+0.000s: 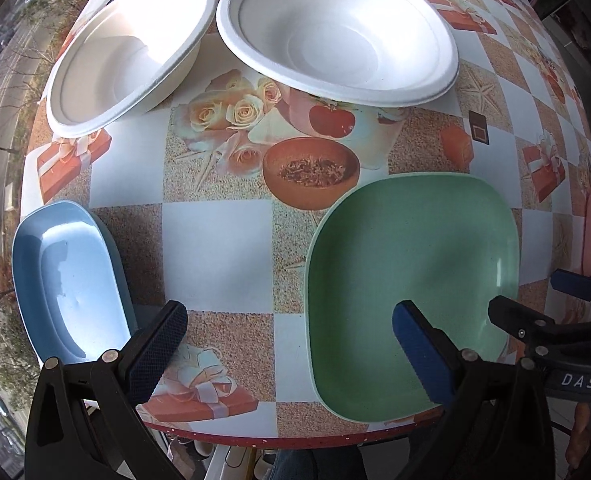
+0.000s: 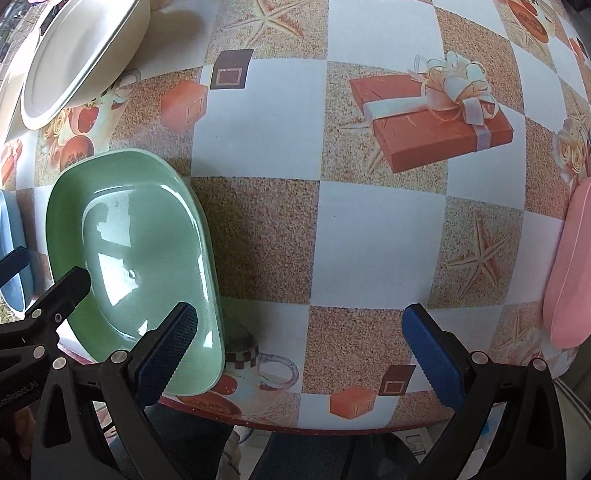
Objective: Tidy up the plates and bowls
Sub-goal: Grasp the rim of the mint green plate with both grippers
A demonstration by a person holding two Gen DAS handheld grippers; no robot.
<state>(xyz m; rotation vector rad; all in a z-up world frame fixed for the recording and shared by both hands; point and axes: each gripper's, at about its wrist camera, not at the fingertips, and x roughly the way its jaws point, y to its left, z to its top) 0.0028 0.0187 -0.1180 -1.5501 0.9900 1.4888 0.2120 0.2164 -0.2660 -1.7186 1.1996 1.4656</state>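
Both hand-held grippers are presented at the near table edge with jaws spread wide and nothing held: the left gripper hangs between the blue plate and the green plate, its right finger over the green plate's near portion; the right gripper is held over bare tablecloth between the green plate and the pink plate

The step in hand is judged to be the first pick, with no stacking done yet. A plate is best taken at its raised rim, one finger over the lip and one beneath where the rim overhangs the table edge; the green plate, already projecting past the edge, is the easiest candidate. Like items are to be nested together

Plates: smooth, glossy, apparently hard plastic, rounded-square, shallow, with upturned rims; slippage on the gloss is likely unless the ribbed blue pads are seated squarely. The two white bowls, side by side at the far side, are matte and fibrous-looking, probably moulded pulp, round with wide flat rims; light clamping is advised, since such walls may buckle
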